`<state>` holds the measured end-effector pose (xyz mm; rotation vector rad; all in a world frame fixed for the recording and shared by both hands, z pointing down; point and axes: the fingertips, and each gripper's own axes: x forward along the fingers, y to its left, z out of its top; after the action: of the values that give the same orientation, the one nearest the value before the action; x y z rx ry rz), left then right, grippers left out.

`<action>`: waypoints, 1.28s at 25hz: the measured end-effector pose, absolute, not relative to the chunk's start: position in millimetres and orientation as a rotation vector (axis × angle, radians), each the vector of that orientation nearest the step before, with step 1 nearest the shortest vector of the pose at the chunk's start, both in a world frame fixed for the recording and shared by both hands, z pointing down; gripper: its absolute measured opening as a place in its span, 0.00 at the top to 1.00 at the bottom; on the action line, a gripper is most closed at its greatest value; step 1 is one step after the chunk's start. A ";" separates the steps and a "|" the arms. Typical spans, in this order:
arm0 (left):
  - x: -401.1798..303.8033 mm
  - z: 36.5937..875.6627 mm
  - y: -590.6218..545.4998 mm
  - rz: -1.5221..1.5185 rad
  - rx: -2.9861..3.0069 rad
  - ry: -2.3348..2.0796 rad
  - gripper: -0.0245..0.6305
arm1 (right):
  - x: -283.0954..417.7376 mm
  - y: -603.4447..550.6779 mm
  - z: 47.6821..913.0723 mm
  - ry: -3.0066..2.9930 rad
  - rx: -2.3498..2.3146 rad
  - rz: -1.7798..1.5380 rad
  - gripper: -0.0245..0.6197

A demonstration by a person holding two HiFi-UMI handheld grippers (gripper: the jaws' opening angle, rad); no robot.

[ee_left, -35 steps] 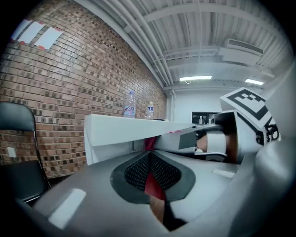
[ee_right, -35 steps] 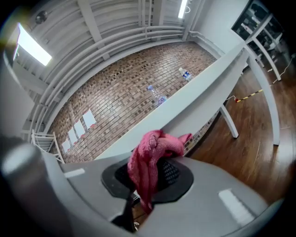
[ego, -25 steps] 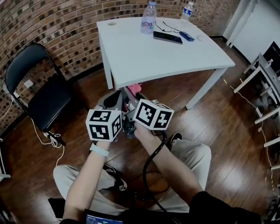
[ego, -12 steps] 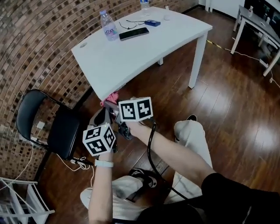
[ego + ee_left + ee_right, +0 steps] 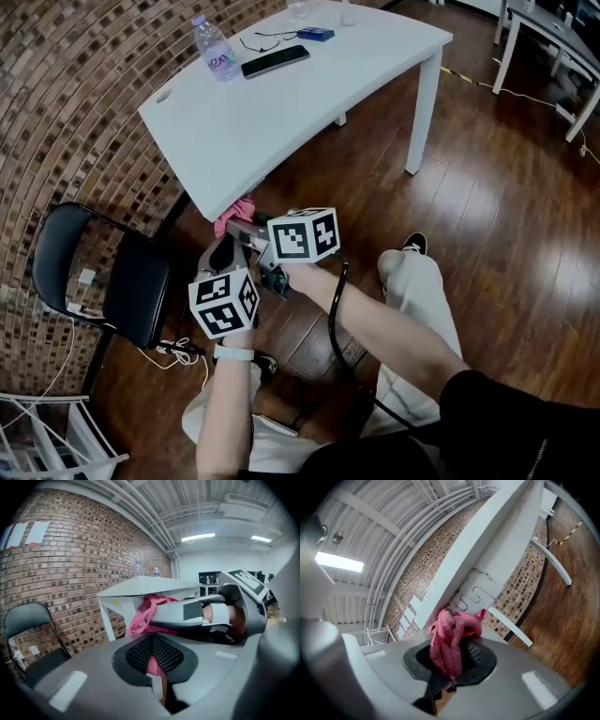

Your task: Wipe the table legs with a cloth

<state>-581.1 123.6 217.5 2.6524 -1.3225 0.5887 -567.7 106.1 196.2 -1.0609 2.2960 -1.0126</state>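
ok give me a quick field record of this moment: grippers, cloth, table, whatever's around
left gripper: shut on pink cloth
right gripper: shut on the same cloth
cloth position: bunched between both grippers, below the white table's near corner
near leg: beside the cloth; contact cannot be told
tabletop: bottle, phone
nearby: black chair by brick wall

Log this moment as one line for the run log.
left gripper: shut on pink cloth | right gripper: shut on same cloth | position: under table corner, beside table leg | leg contact: cannot tell
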 end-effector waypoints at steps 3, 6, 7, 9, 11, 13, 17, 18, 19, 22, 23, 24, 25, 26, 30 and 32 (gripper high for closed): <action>-573.8 219.2 116.0 0.582 2.678 -1.326 0.96 | -561.1 104.9 194.3 2.315 -1.063 -0.965 0.88; -569.2 222.2 116.9 0.575 2.709 -1.290 0.96 | -557.3 107.7 196.1 2.332 -1.085 -0.943 0.88; -569.0 222.3 116.6 0.570 2.714 -1.277 0.96 | -557.5 108.4 195.5 2.337 -1.093 -0.940 0.87; -569.6 221.2 116.2 0.564 2.723 -1.256 0.96 | -558.1 109.5 193.5 2.349 -1.123 -0.934 0.86; -571.4 219.9 115.8 0.562 2.740 -1.249 0.96 | -556.8 110.0 194.5 2.360 -1.207 -0.921 0.85; -572.2 221.2 115.0 0.558 2.756 -1.242 0.96 | -554.7 109.7 198.9 2.355 -1.308 -0.896 0.83; -571.6 233.1 114.9 0.532 2.757 -1.197 0.96 | -552.9 108.7 212.7 2.312 -1.350 -0.920 0.87; -571.4 238.2 115.1 0.538 2.758 -1.186 0.96 | -552.6 108.7 217.8 2.305 -1.350 -0.938 0.87; -570.9 243.9 115.1 0.544 2.760 -1.176 0.96 | -552.2 108.6 223.4 2.302 -1.352 -0.951 0.87; -566.3 261.4 115.3 0.532 2.767 -1.148 0.96 | -549.2 108.4 240.1 2.299 -1.372 -0.966 0.87; -564.8 268.7 115.5 0.526 2.765 -1.140 0.96 | -548.2 108.4 246.6 2.300 -1.387 -0.972 0.87; -564.3 277.7 115.4 0.526 2.759 -1.132 0.96 | -547.6 108.2 254.8 2.298 -1.404 -0.987 0.87; -564.9 288.1 114.9 0.530 2.747 -1.126 0.96 | -547.9 107.9 264.6 2.294 -1.419 -1.010 0.87; -566.1 299.2 114.2 0.535 2.732 -1.120 0.96 | -548.9 107.5 275.7 2.287 -1.432 -1.037 0.87; -568.4 343.8 114.3 0.537 2.671 -1.081 0.96 | -552.5 107.5 320.3 2.289 -1.501 -1.114 0.87; -568.6 365.8 113.9 0.558 2.645 -1.061 0.96 | -553.1 106.4 341.9 2.274 -1.529 -1.163 0.87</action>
<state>-568.6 113.9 365.8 2.6446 -1.0606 0.5577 -553.1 106.4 341.9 -1.5292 2.2739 -1.1631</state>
